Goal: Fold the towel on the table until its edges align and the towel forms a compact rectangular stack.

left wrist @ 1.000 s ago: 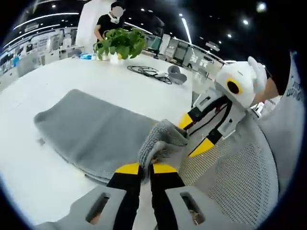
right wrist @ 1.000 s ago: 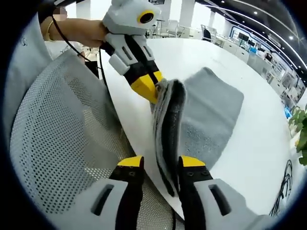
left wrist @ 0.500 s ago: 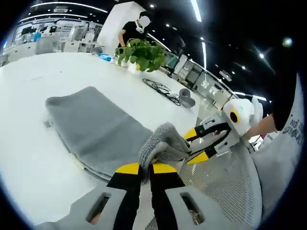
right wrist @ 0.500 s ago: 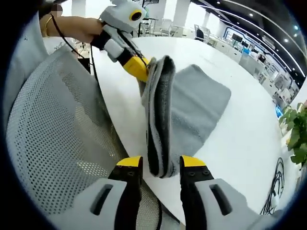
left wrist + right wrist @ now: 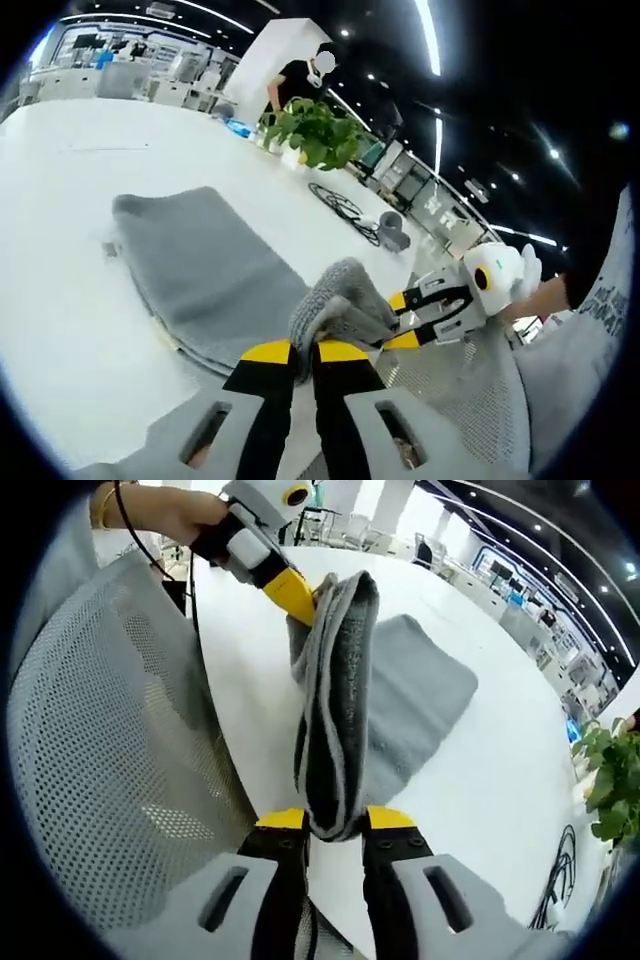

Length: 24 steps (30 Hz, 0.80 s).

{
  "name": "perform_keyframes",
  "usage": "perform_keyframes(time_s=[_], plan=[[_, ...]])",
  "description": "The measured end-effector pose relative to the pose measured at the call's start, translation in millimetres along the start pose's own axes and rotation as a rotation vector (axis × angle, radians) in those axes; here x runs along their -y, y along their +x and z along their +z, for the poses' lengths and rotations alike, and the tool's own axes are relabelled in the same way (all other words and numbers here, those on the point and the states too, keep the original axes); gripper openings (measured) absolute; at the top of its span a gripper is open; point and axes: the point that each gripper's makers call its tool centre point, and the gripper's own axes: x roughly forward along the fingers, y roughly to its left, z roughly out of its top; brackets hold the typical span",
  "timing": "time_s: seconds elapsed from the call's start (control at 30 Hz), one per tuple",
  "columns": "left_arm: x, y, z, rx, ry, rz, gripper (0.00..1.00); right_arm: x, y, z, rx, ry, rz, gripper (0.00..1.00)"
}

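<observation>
While most of the grey terry-cloth towel (image 5: 205, 275) lies folded in layers on the white round table (image 5: 60, 330), its near edge is lifted off the surface and stretched between the two tools. At the left of the left gripper view, the towel's flat part reaches away across the tabletop. Low in the middle, the left gripper (image 5: 303, 352) has its yellow-tipped black jaws pressed almost together on a bunched corner of the cloth. Further back on the table stand a leafy green potted plant (image 5: 318, 130) and a coil of black cable (image 5: 340, 205), with a person in a dark top (image 5: 300, 78) behind the plant. To the right, the right gripper (image 5: 408, 322) comes in, carried by a gloved hand (image 5: 530, 272), above a grey mesh chair back (image 5: 465, 395).

In the right gripper view, the same mesh chair back (image 5: 100, 770) is at the left. At upper left, the left gripper (image 5: 303, 592) pinches the far end of the raised towel edge (image 5: 335, 700). Bottom centre, the right gripper (image 5: 335, 825) is clamped on the near end of that edge, jaws narrowly apart with cloth between them. Rightward, the rest of the towel rests flat on the table (image 5: 500, 780).
</observation>
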Motion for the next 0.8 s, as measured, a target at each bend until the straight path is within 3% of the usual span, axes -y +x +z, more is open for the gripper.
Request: perform_keyframes(time_s=[0.1,0.17,0.33,0.67,0.8], plan=[[-3.7,-3,-0.4,-0.015,0.043,0.020,0.07,-1,-2,4.8,0.019,0.054,0.019,0.09],[-4.0,-5,-1.1,-0.037,0.115,0.038,0.07,0,-3,7.9,0.035,0.088,0.027,0.08],[4.0,-12,2.4,-0.035,0.144,0.041,0.07,-3,-7,13.5,0.079,0.221,0.074,0.06],[6.1,-23,-1.8,-0.053,0.224,0.056,0.07,8,-22,30.5,0.127,0.262,0.081,0.04],[4.8,-29,10.0,0.004,0.249,0.073,0.07,13,-26,38.4,0.159,0.300,0.084,0.04]])
